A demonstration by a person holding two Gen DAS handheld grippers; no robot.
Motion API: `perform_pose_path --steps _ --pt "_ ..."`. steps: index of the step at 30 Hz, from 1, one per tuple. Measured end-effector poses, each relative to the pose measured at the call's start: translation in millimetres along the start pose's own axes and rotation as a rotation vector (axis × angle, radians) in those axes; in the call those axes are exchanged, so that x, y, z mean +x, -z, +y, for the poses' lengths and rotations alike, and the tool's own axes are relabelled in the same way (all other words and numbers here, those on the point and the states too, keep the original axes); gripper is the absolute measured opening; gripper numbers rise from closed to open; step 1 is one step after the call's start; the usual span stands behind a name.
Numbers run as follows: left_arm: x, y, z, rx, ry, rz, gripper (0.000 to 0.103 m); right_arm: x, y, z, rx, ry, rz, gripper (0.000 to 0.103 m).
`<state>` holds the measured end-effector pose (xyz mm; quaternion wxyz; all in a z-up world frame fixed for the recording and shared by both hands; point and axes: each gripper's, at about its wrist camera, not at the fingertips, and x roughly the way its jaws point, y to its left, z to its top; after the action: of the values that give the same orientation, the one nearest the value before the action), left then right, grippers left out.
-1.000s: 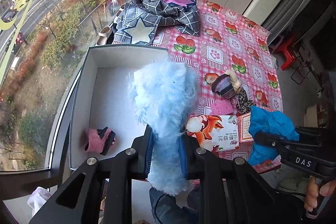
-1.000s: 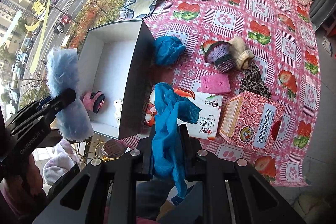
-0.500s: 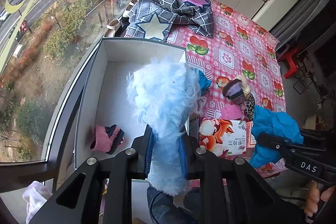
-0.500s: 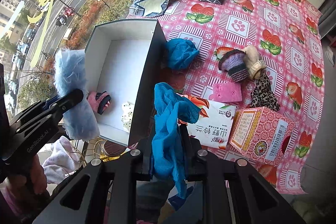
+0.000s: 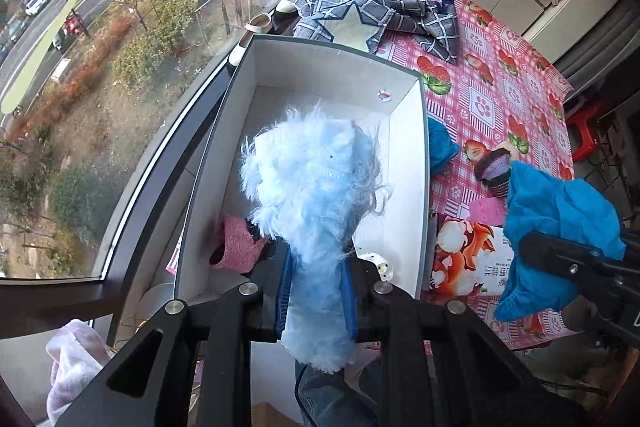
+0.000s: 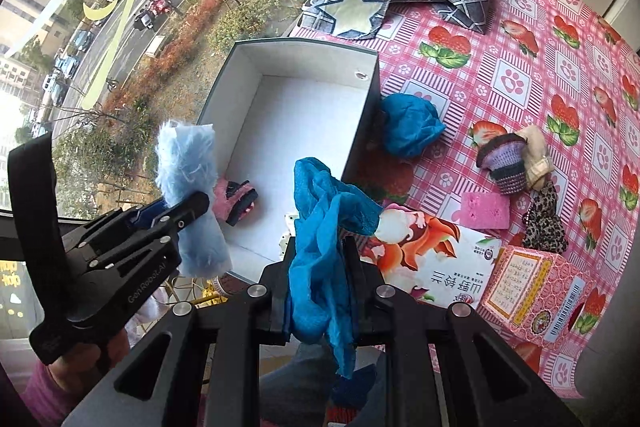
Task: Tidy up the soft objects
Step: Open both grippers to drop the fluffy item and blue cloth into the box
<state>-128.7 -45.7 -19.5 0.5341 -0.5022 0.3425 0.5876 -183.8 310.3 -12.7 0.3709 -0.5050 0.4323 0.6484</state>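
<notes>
1. Over the last second the left gripper (image 5: 316,297) has moved forward: the fluffy light-blue piece (image 5: 316,187) clamped in its jaws now hangs over the near end of the white box (image 5: 408,163), where a second ago it hung short of the box's near wall.
2. The right gripper (image 6: 320,287) has come in as well; its jaws stay shut on the teal cloth (image 6: 320,211), which now hangs above the box's near right corner rather than over the snack packet (image 6: 432,259) on the table (image 6: 500,39).
3. Nothing has been let go. Inside the box lie only the pink-and-black knit item (image 5: 236,247) and a small white piece (image 5: 378,263) by the right wall.
4. This suggests both loads are nearly ready to be dropped; lowering and opening the jaws looks like the next step.
5. Left on the table are a second teal bundle (image 6: 408,127) touching the box's outer wall, a purple knit item (image 6: 506,163), a pink sponge (image 6: 486,211) and a leopard-print piece (image 6: 544,223).
</notes>
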Motion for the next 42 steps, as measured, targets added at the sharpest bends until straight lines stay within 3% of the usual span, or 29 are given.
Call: perform_pose_path --steps 15,30,33,35,37,39,42 --pt "21.4 -3.6 9.5 -0.044 -0.005 0.052 0.024 25.5 -18.3 30.1 -0.054 -0.018 0.053 0.02" --pt "37.8 -6.2 9.0 -0.015 0.006 0.103 0.024 51.9 -38.1 39.6 -0.045 -0.06 0.099 0.02" --pt "33.9 -7.3 8.6 -0.012 0.016 0.083 0.037 53.5 -39.5 40.9 -0.05 -0.069 0.1 0.02" --pt "30.8 -6.9 8.0 -0.007 0.015 0.069 0.066 53.6 -40.7 42.9 -0.06 -0.079 0.098 0.021" --pt "28.0 -7.4 6.2 0.0 0.021 0.056 0.081 54.7 -41.3 41.6 -0.056 -0.093 0.104 0.034" --pt "25.0 -8.2 4.8 0.002 0.039 0.041 0.082 51.6 -41.2 38.3 -0.041 -0.098 0.094 0.069" --pt "23.8 -8.3 1.5 0.006 0.1 0.036 0.085 40.9 -40.6 28.9 -0.016 -0.054 0.056 0.09"
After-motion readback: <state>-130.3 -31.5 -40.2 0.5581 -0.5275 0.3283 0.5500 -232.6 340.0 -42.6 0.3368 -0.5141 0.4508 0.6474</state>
